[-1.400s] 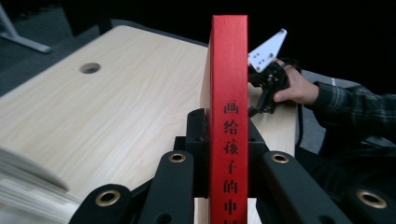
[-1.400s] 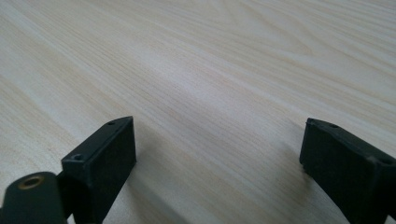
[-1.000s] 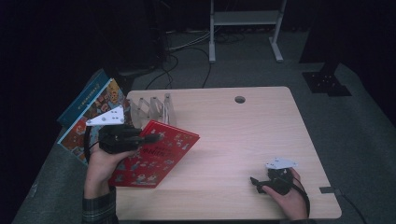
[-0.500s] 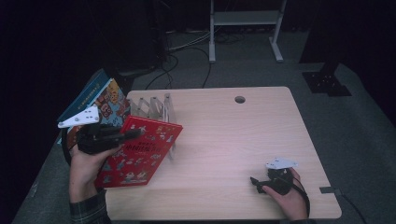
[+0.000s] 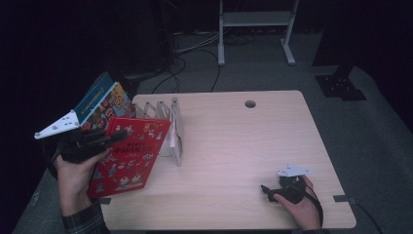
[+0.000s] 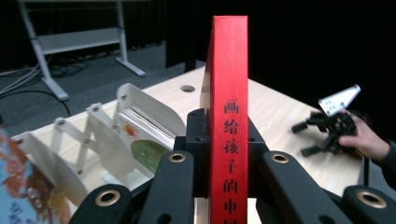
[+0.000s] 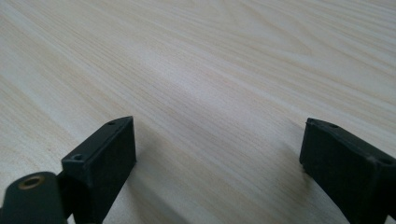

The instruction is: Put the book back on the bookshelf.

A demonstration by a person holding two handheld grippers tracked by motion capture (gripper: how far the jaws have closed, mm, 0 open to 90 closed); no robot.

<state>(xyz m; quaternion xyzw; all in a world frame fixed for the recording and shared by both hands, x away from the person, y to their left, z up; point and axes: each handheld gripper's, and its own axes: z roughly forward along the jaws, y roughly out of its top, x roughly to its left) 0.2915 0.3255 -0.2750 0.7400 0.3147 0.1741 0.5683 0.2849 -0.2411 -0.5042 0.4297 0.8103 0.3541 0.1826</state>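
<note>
Currently my left fingers (image 6: 229,186) clamp the red book (image 5: 129,156) by its spine; my right fingers (image 7: 219,172) rest open, empty, on the tabletop (image 5: 243,146). Risk: the book may pivot and strike the white rack (image 5: 168,129).

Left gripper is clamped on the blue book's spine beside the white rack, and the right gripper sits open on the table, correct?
Not blue: the left gripper is clamped on the red book, as the left gripper view shows. The white rack is beside it, and the right gripper sits open on the table.
</note>
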